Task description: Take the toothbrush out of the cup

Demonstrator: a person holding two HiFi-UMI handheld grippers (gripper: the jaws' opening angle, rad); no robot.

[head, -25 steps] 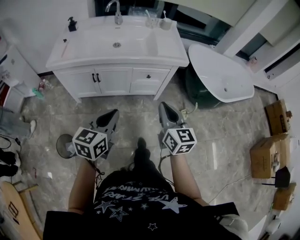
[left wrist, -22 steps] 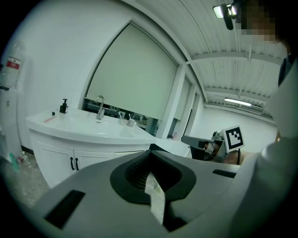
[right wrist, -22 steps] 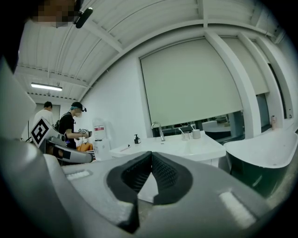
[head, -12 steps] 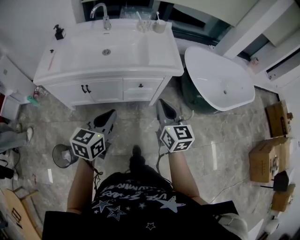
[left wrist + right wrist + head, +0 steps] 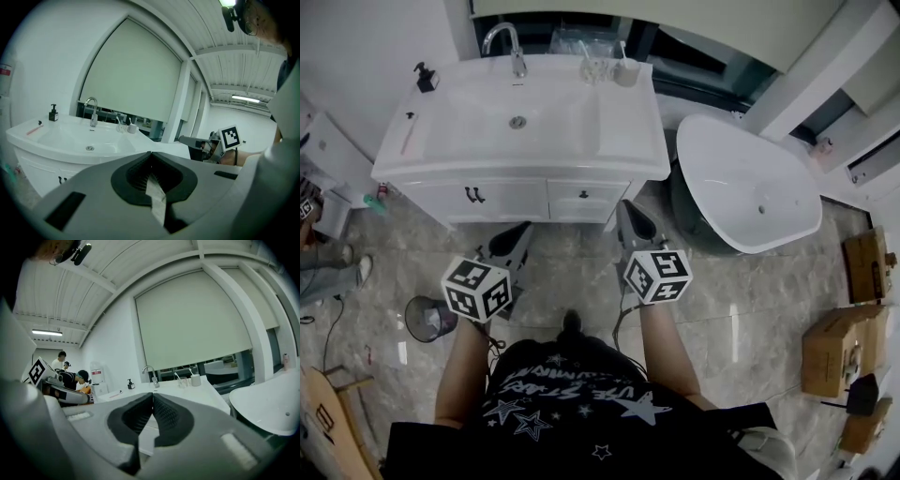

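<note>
Short of the glossy white vanity, left claw and right claw sit clenched, empty.

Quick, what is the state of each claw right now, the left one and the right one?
Left claw: closed, holding nothing.
Right claw: closed, holding nothing.

Toothbrush (far off) shows too small for detail.

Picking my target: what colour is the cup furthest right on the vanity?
White cup, clearest in the right gripper view.
</note>
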